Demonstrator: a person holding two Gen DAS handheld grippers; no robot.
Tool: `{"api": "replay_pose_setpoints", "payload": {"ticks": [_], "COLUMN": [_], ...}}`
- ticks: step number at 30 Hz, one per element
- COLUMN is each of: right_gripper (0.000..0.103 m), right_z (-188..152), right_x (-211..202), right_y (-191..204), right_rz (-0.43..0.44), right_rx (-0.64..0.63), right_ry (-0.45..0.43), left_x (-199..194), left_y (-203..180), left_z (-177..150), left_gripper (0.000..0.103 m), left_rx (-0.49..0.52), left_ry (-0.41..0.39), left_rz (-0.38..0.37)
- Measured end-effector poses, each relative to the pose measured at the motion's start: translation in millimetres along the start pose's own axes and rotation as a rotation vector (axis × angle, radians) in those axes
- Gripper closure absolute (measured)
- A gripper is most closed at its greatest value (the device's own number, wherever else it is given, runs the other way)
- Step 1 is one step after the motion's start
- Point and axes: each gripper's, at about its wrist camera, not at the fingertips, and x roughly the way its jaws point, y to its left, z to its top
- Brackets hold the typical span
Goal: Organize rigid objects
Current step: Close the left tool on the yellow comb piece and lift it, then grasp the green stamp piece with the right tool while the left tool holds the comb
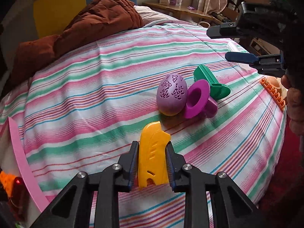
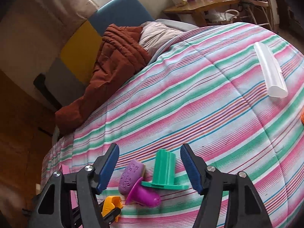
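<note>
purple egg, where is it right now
In the left wrist view the purple egg lies on the striped bedspread, right of centre, against the magenta funnel-shaped piece, beyond the yellow piece.

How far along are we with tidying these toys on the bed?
Done: the purple egg, magenta funnel piece and green mould already sit clustered together. In hand: the left gripper is clamped on the yellow piece; the right gripper hangs open above the cluster. Left: the clear white piece lies apart, and the orange piece at the edge.
</note>
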Motion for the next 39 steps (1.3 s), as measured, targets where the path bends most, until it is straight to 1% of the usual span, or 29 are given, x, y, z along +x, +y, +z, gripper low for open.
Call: {"api": "replay_pose_setpoints", "payload": {"ticks": [2,5,7,8,10,13,14,16,18,19,21,26,29,32,33,34,35,36,37,39], "right_gripper": [0.058,0.065,0.065,0.065,0.065,0.064,0.064,0.064,0.064,0.064,0.064,0.064,0.064,0.064,0.064,0.063,0.063,0.063,0.063,0.063], "right_z": [-5.2,-12.4,-17.3,-20.5,-26.3,-32.1,-33.3,-37.9,-43.5,-45.5,-46.4,-33.4,-27.5,-25.6,-26.6,-28.6,-31.3,-34.7,-36.9,-34.7], "right_x": [4.4,11.9,16.4,18.1,21.0,32.3,36.9,42.0,42.3,40.7,37.4,25.5,24.7,28.3,30.4,34.4,39.4,43.9,44.3,39.6], "right_y": [11.2,25.6,35.4,40.0,45.6,46.1,45.5,49.8,58.9,63.3,66.4,52.3,40.6,36.4,35.3,35.5,35.3,38.0,42.2,46.5], "right_rz": [0.061,0.172,0.244,0.262,0.247,0.172,0.172,0.214,0.304,0.333,0.363,0.338,0.261,0.185,0.156,0.147,0.174,0.219,0.244,0.289], "right_rx": [-0.05,-0.104,-0.14,-0.162,-0.195,-0.216,-0.22,-0.231,-0.254,-0.266,-0.268,-0.201,-0.157,-0.159,-0.166,-0.174,-0.177,-0.18,-0.197,-0.207], "right_ry": [0.05,0.133,0.186,0.205,0.223,0.255,0.272,0.319,0.368,0.375,0.372,0.29,0.247,0.236,0.245,0.266,0.314,0.361,0.373,0.353], "left_x": [-5.8,-13.7,-19.1,-20.3,-25.4,-34.4,-36.9,-41.0,-46.3,-48.6,-53.0,-66.5,-73.3,-82.4,-84.6,-86.6,-88.7,-90.6,-91.8,-94.7], "left_y": [-0.8,-3.8,-4.3,-5.7,-8.3,-11.6,-12.1,-11.7,-11.6,-11.4,-11.1,-11.6,-12.1,-11.9,-11.7,-11.0,-10.5,-10.1,-9.7,-8.2], "left_z": [-9.1,-21.6,-29.3,-31.6,-37.2,-45.0,-46.8,-49.2,-51.7,-53.3,-55.6,-62.1,-62.7,-65.0,-64.8,-65.2,-65.4,-65.5,-65.6,-65.6], "left_gripper": [0.076,0.076,0.076,0.076,0.076,0.076,0.076,0.076,0.076,0.076,0.076,0.076,0.076,0.076,0.076,0.076,0.076,0.076,0.076,0.076], "left_rx": [-0.02,-0.026,-0.043,-0.047,-0.045,-0.038,-0.037,-0.042,-0.047,-0.047,-0.049,-0.058,-0.064,-0.069,-0.073,-0.075,-0.077,-0.078,-0.079,-0.086], "left_ry": [-0.002,-0.007,-0.006,-0.004,-0.009,-0.024,-0.029,-0.034,-0.041,-0.045,-0.051,-0.071,-0.084,-0.1,-0.104,-0.105,-0.108,-0.113,-0.117,-0.123], "left_rz": [0.01,0.025,0.017,0.011,0.013,0.016,0.017,0.015,0.006,0.005,0.002,-0.005,-0.01,-0.013,-0.015,-0.019,-0.021,-0.02,-0.017,-0.018]}}
